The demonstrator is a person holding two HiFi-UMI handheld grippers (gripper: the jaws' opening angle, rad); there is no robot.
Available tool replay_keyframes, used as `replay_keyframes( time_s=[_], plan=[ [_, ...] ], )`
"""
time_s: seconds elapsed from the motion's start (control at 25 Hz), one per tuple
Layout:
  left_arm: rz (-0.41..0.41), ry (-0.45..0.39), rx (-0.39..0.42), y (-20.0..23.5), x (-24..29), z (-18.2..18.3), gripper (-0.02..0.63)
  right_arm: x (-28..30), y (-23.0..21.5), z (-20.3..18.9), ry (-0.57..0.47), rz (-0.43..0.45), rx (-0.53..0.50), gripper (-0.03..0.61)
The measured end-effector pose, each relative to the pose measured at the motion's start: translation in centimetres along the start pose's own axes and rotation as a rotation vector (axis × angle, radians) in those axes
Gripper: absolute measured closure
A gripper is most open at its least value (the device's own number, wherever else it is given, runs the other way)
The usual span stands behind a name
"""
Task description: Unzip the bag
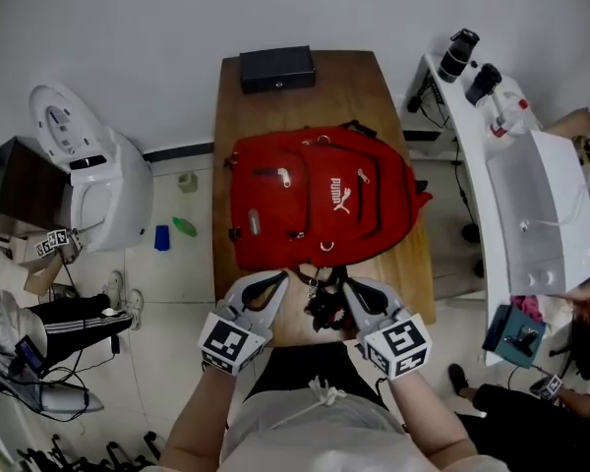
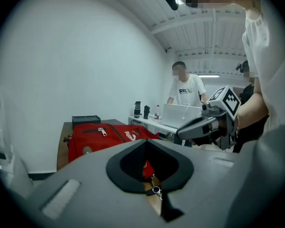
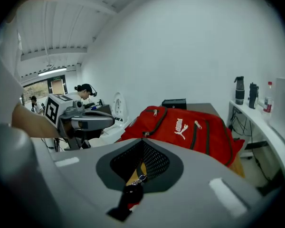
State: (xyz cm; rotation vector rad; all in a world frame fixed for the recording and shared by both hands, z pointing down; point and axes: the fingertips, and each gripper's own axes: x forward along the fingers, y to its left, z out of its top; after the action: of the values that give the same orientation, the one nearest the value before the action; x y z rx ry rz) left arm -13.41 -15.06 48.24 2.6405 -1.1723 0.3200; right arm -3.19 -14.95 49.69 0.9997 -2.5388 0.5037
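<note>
Bag: the red backpack [image 1: 315, 200] is lying flat in the middle of the wooden table [image 1: 359, 91], logo face up, with its zips looking closed and a front-pocket zip pull [image 1: 285, 178] showing silver.
Bag edges: its 9 o'clock side is sitting just inside the table edge. Its 3 o'clock corner is reaching the table edge or poking slightly past it.
Straps: the black straps [image 1: 324, 308] are bunching at the bag's 6 o'clock end, between the two tools.
Left gripper [image 1: 274, 283]: it is hovering at the table's 6 o'clock edge, pointing toward 1 o'clock, with its jaws pressed together. A small metal ring is showing at the seam, and I cannot tell whether it is pinched.
Right gripper [image 1: 353, 289]: it is hovering just beside the straps, pointing toward 11 o'clock, jaws closed together.
Open room: bare wood is lying at 12 o'clock between the bag and a black box [image 1: 276, 69], with only a narrow strip at 6 o'clock.
Surroundings: a white machine [image 1: 88, 180] is standing at 9 o'clock and a white bench [image 1: 531, 195] at 3 o'clock, both apart from the table.
</note>
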Motion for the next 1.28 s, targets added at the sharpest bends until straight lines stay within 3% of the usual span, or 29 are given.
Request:
replay_keyframes(
  time_s=[0.24,0.32,0.44,0.6,0.8,0.92,1.08,1.28],
  plan=[
    [0.024,0.073,-0.028,3.1,4.7,-4.6,0.607,6.1,-1.1,-6.4,0.155,-0.039,0.104,0.574],
    [0.024,0.099,-0.026,3.7,6.0,-5.8,0.607,7.6,-1.1,-8.3,0.206,-0.044,0.150,0.504],
    [0.001,0.121,-0.032,3.7,6.9,-6.8,0.607,9.2,-0.9,-10.6,0.273,-0.052,0.200,0.472],
    [-0.016,0.147,-0.043,4.2,7.4,-8.2,0.607,11.1,-0.9,-13.8,0.368,-0.058,0.281,0.383],
    [-0.038,0.145,-0.053,4.5,7.6,-8.8,0.607,12.4,-2.6,-14.5,0.369,-0.143,0.297,0.412],
    [-0.049,0.146,-0.048,4.5,7.6,-8.9,0.607,12.5,-3.6,-14.9,0.383,-0.183,0.299,0.509],
    [-0.069,0.150,-0.048,4.5,7.5,-9.1,0.607,12.4,-3.7,-15.1,0.391,-0.160,0.311,0.563],
    [-0.089,0.162,-0.045,4.4,7.4,-9.3,0.607,11.7,-3.7,-15.0,0.416,-0.116,0.249,0.565]
  ],
)
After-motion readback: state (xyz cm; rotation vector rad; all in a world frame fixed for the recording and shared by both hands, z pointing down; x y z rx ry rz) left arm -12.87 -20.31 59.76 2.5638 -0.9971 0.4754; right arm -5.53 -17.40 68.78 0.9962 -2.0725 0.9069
